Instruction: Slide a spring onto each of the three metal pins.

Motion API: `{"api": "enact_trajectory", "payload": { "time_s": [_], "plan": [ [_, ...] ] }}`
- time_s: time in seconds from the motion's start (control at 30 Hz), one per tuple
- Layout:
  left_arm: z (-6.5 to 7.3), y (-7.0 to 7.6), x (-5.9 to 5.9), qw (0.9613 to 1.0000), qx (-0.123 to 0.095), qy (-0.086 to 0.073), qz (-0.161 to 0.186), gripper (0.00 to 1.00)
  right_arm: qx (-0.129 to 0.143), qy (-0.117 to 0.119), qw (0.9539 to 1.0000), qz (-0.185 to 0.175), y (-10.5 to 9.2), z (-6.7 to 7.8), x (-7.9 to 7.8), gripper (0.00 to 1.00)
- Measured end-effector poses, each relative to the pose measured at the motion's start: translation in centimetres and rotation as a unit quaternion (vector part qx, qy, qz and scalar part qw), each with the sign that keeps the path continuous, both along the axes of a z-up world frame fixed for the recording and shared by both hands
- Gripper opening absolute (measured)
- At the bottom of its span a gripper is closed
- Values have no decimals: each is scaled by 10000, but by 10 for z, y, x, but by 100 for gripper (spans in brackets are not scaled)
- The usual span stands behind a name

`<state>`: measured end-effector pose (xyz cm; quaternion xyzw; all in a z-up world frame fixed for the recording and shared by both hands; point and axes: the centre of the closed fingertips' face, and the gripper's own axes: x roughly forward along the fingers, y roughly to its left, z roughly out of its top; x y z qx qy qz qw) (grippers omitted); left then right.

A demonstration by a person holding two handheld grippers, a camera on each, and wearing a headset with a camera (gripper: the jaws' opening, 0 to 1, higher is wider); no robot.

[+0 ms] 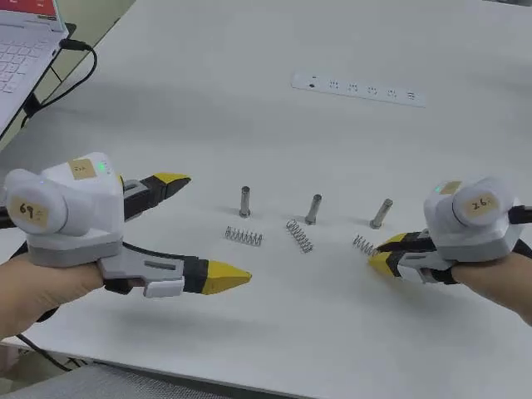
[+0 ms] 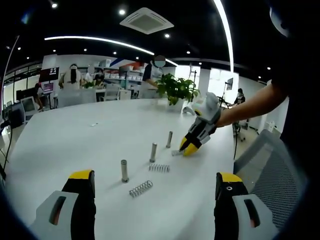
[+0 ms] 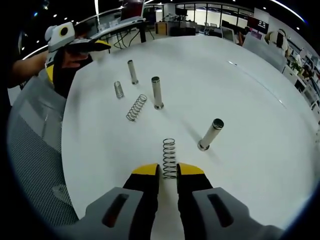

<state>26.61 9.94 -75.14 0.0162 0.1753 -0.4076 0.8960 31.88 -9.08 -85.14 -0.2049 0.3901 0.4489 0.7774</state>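
Three short metal pins stand in a row on the white table: left pin, middle pin, right pin. A spring lies in front of each: left spring, middle spring, right spring. My right gripper sits low at the right spring's near end; in the right gripper view its jaws pinch that spring, which still lies on the table beside the right pin. My left gripper hovers wide open left of the left spring, holding nothing.
A white power strip lies at the back of the table. A laptop and a black cable are at the far left. The table's front edge runs just below both hands.
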Motion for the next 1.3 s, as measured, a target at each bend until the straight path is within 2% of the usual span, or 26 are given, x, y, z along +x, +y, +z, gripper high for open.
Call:
{"api": "enact_trajectory", "payload": {
  "time_s": [0.37,0.83,1.1,1.17,1.3],
  "plan": [
    [0,-3,0,10000,2,5,-42,98,-70,-68,9999,109,0,-1,-2,8],
    [-1,-14,-7,9997,-10,64,-228,98,60,-167,9995,280,6,19,-13,8],
    [2,-27,-11,9989,-52,100,-465,95,140,-248,9985,475,8,30,-16,8],
    [2,-34,-15,9981,-116,150,-589,93,145,-293,9979,562,9,33,-18,8],
    [-2,-48,-20,9965,-72,207,-811,91,125,-352,9964,758,13,37,-24,8]
  ]
}}
